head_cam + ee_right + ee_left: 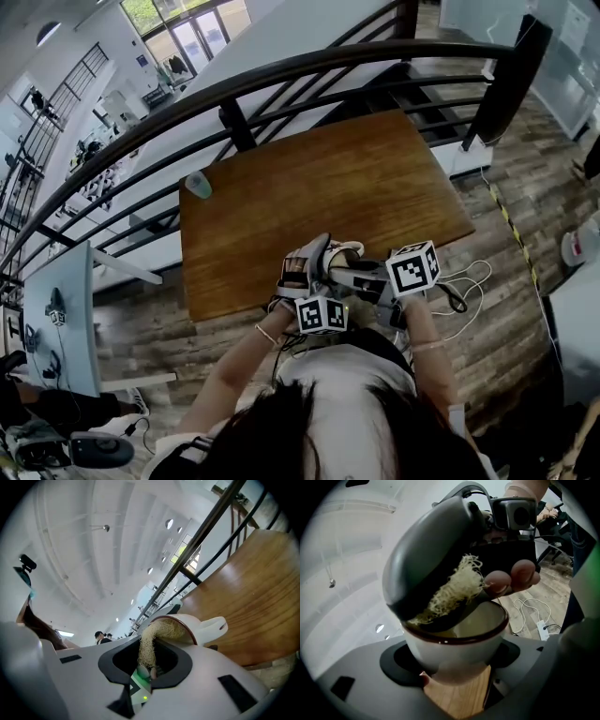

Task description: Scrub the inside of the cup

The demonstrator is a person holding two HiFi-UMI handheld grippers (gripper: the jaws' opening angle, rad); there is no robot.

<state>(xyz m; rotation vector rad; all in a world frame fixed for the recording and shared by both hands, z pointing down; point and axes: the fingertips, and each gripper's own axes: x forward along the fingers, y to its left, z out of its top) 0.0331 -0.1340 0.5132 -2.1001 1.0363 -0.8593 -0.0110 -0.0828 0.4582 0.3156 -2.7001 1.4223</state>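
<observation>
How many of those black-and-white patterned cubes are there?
2. One cube is on the left claw, the other on the right claw, both at the table's near edge.

Bright, even daylight from windows beyond the worktop; heavy fisheye warp, black corners; close-up cup soft.

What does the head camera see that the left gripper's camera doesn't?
Only the head view shows the whole wooden table, a small teal thing near its far corner and the black railing behind it.

Only the left gripper view shows the cup's inside, the straw-coloured scrubber at its mouth and a person's fingers on the other tool.

Both show the cup, the right gripper and white cables on the floor.
</observation>
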